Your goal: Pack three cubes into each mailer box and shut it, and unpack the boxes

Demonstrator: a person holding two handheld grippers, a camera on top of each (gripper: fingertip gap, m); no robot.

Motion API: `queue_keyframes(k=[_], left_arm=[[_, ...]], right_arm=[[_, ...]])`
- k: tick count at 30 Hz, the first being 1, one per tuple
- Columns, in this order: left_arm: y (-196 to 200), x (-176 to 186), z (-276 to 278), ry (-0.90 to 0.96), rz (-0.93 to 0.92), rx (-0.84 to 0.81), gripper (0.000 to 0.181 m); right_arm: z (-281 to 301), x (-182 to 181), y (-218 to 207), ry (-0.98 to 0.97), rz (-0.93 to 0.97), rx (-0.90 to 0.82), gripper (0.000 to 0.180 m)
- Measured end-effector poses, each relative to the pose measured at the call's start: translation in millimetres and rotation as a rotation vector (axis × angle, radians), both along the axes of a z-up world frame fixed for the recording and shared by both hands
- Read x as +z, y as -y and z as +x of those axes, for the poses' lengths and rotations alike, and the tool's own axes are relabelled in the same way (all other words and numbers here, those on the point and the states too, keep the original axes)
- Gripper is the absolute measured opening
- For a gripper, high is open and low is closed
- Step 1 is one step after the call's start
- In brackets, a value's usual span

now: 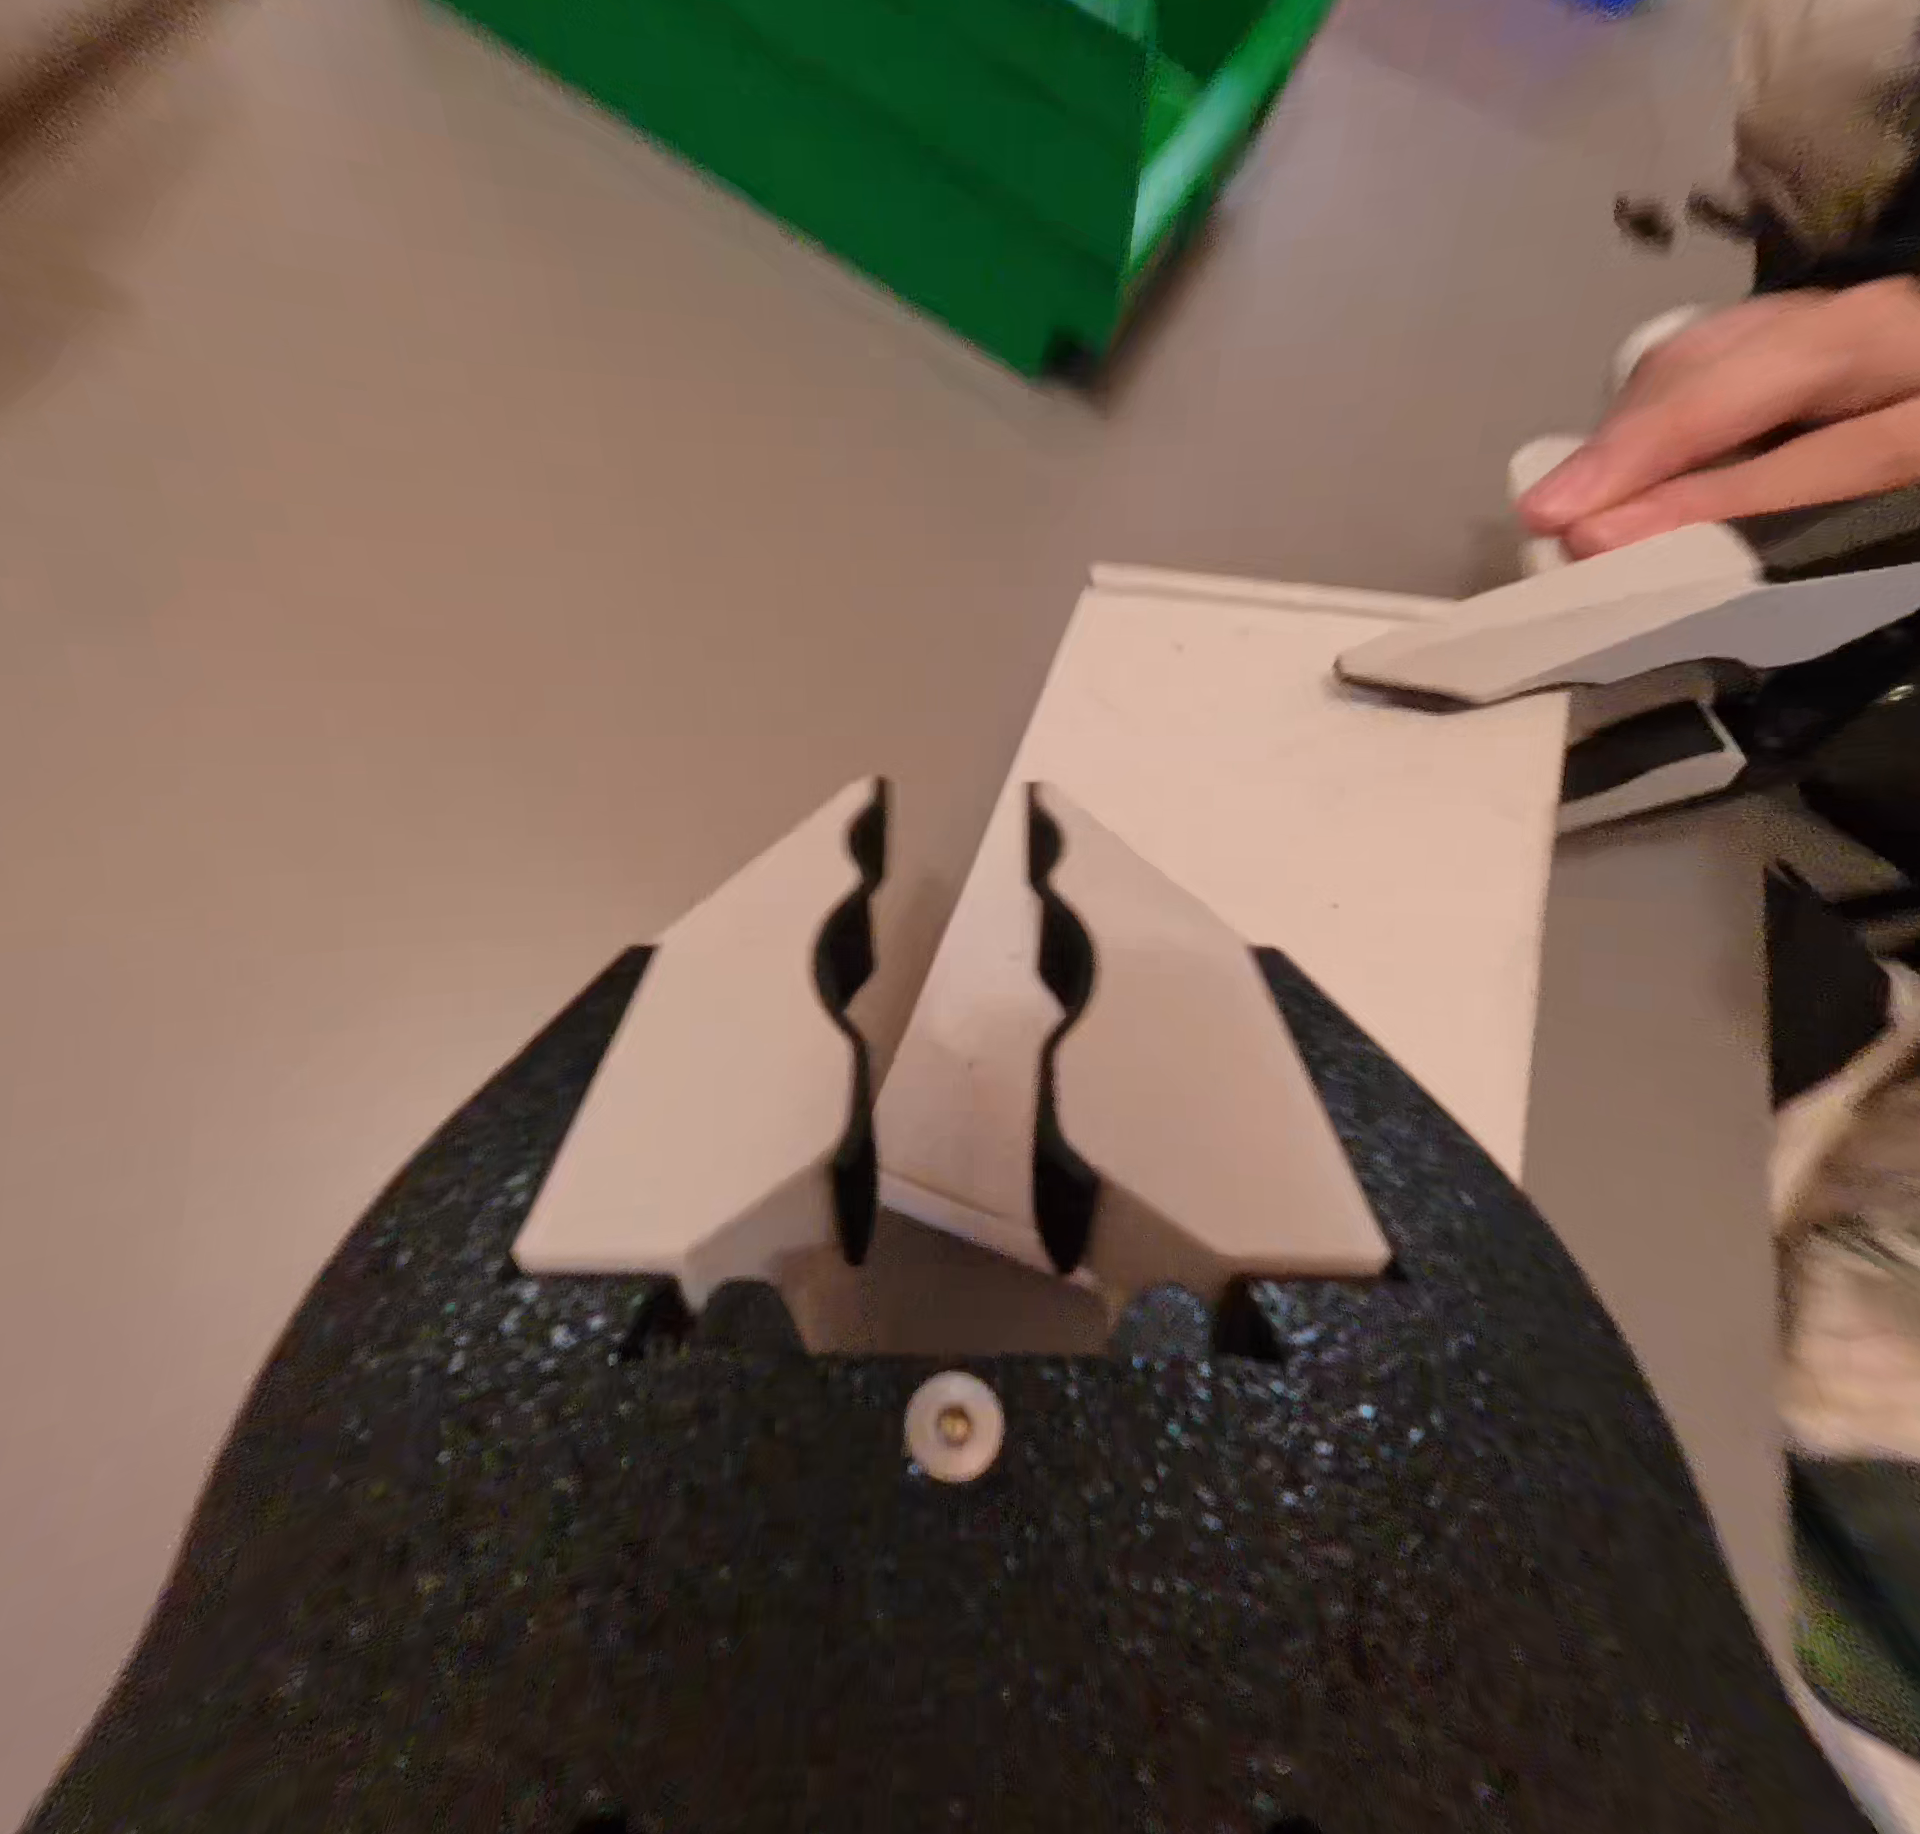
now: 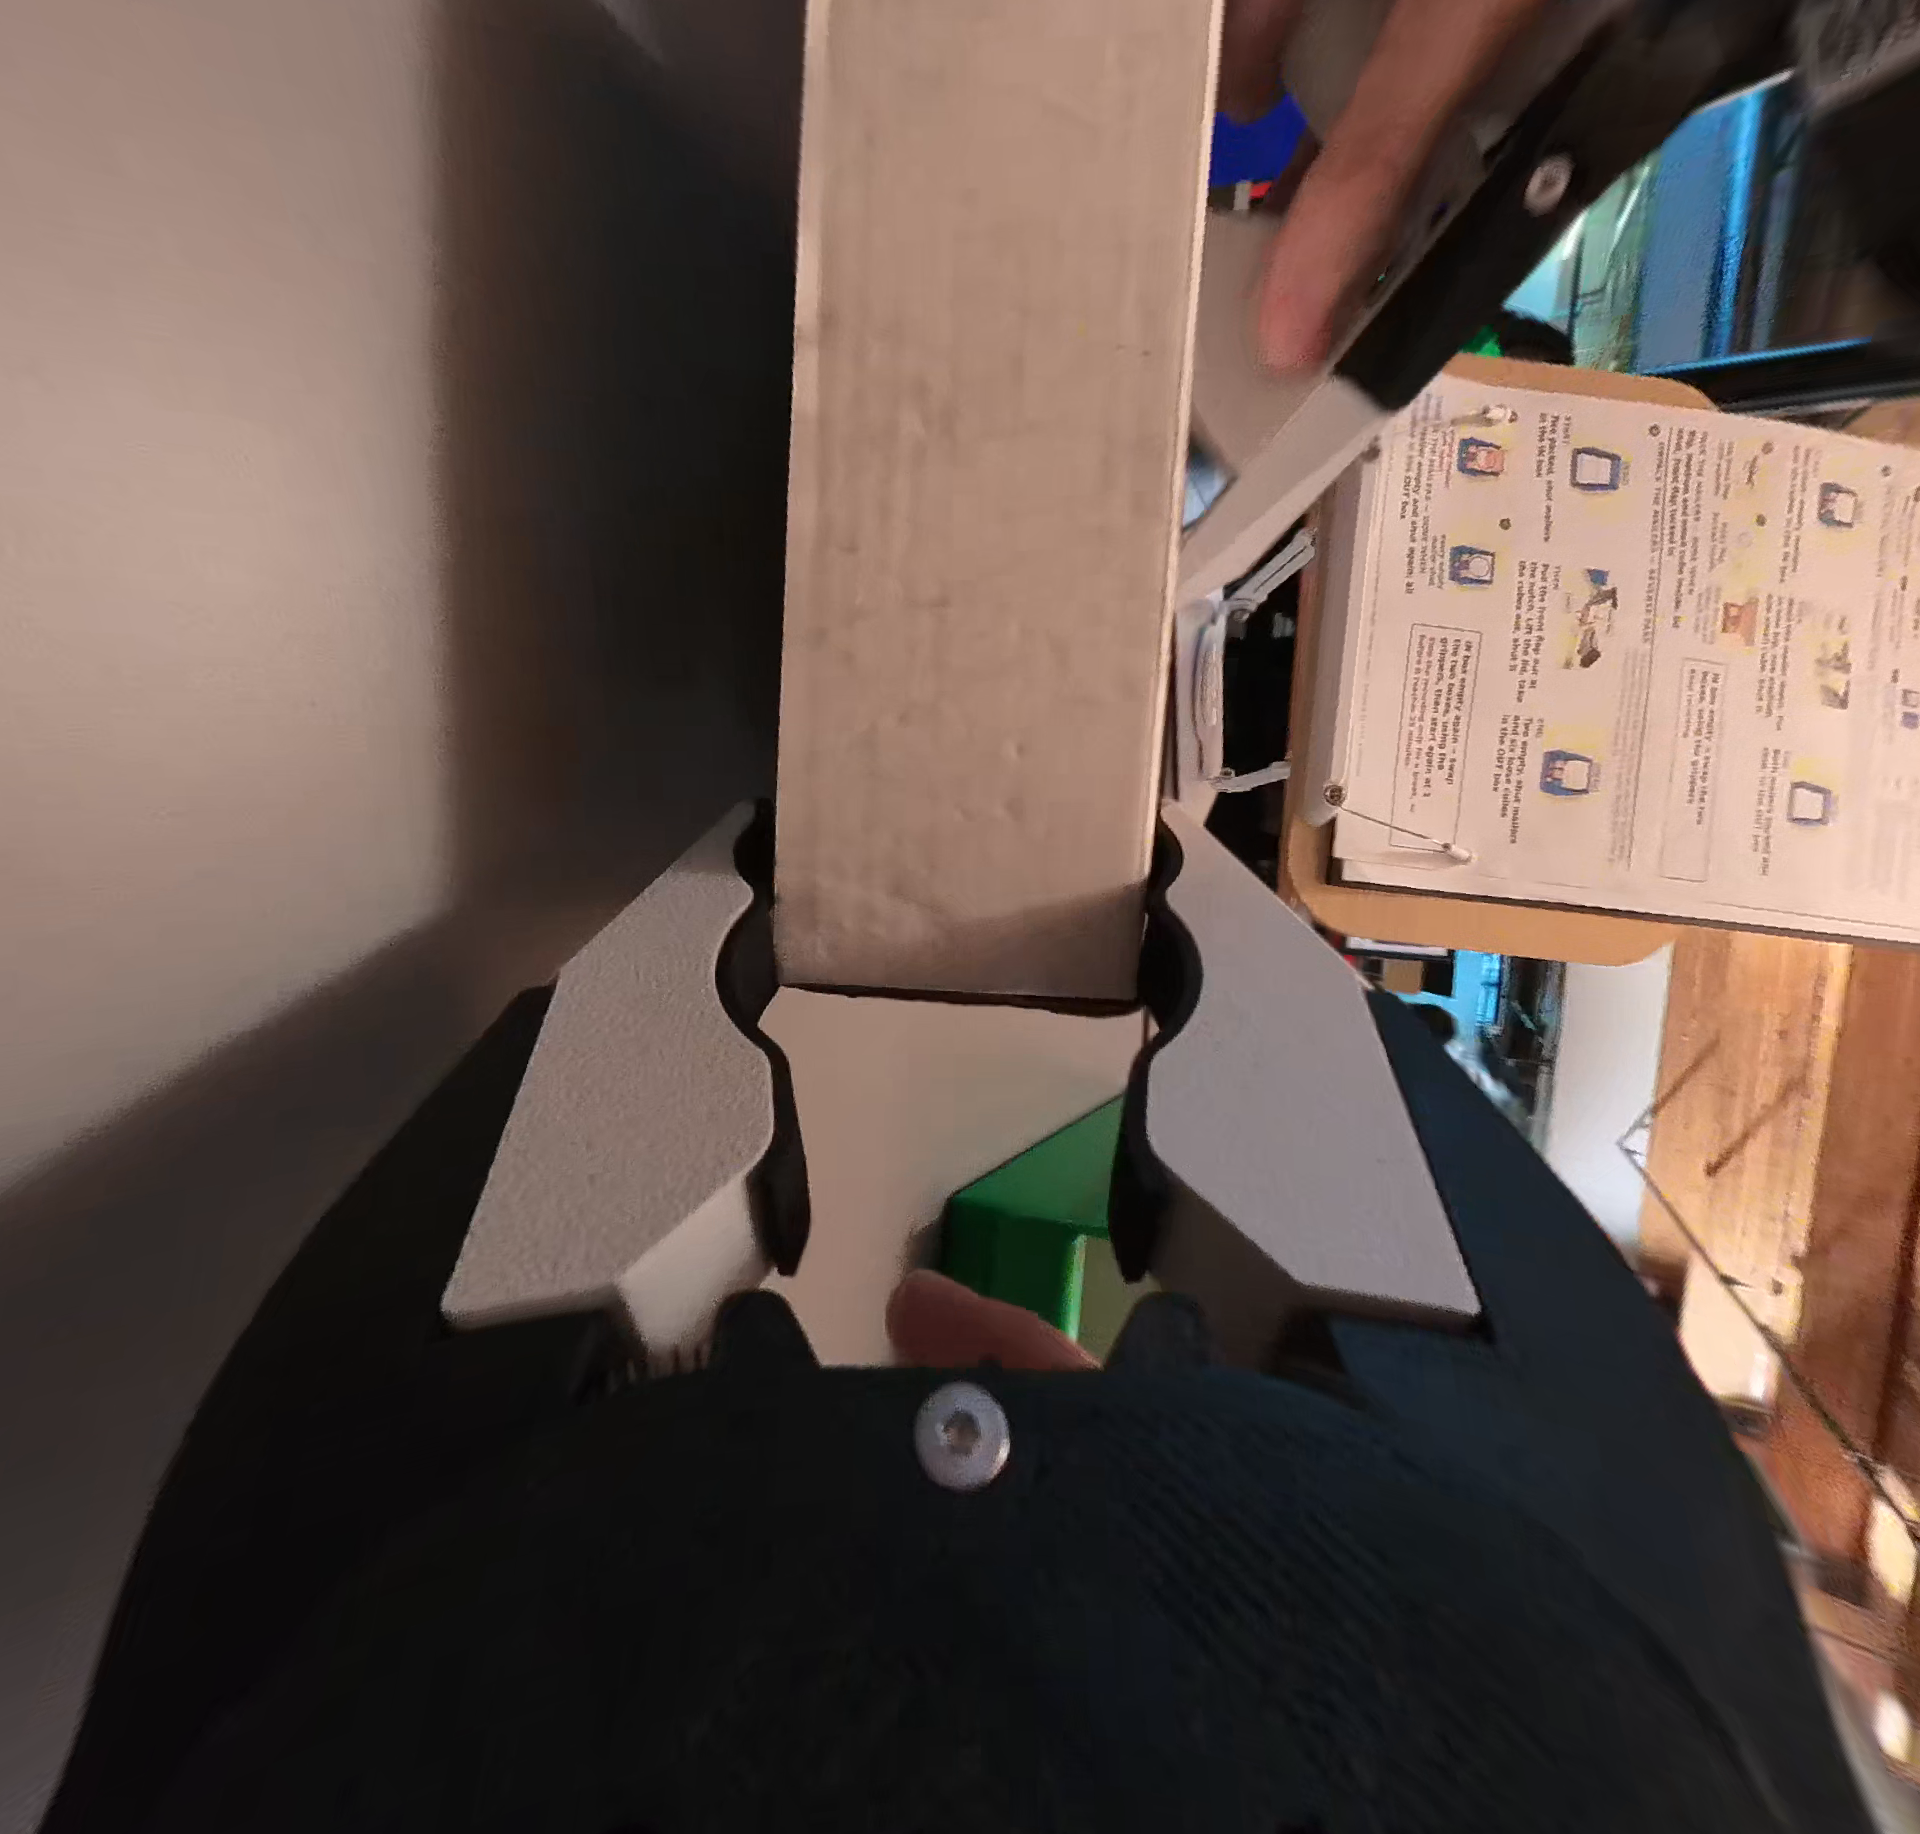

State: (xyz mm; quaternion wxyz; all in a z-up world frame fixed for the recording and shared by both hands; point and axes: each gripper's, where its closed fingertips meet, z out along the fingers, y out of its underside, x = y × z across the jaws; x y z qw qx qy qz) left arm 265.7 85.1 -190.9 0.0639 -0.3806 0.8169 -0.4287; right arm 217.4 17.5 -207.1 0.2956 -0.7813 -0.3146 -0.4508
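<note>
2 grippers on white mailer box (image 1: 1299,849), right gripper (image 2: 961,911) clamping its end

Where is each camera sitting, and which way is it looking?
Left wrist view: sits on the left tongs, looking down along them at the flat white cardboard mailer box, grey table and green plastic bin; a hand shows.
Right wrist view: sits on the right tongs, turned sideways, looking along the box edge they grip; a hand shows.
Both share the box, the bin and each other's tongs.
</note>
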Motion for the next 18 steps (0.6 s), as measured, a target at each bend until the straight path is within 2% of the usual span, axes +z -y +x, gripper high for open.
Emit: queue_keyframes(k=[4, 6, 9, 13, 16, 18], left_arm=[[-15.5, 72.5, -19.3, 0.388, -0.192, 0.044, 0.057], [-30.1, 84.8, -40.5, 0.540, -0.138, 0.032, 0.075], [-42.0, 67.9, -71.4, 0.610, 0.006, -0.011, 0.097], [-26.3, 20.7, -85.8, 0.660, 0.155, -0.036, 0.128], [-8.6, 1.0, -73.5, 0.774, 0.288, -0.044, 0.132], [5.8, 2.5, -63.9, 0.839, 0.297, -0.065, 0.130]], right_arm=[[0.2, 6.9, 9.0, -0.150, 0.036, 0.019, 0.069], [4.5, 9.9, 16.4, -0.234, 0.050, 0.029, 0.070], [13.6, 11.0, 30.1, -0.314, 0.025, 0.061, 0.070], [23.3, 11.5, 39.3, -0.413, -0.018, 0.102, 0.070], [23.4, 13.1, 34.2, -0.445, -0.072, 0.149, 0.070], [22.1, 13.6, 28.8, -0.439, -0.113, 0.162, 0.070]])
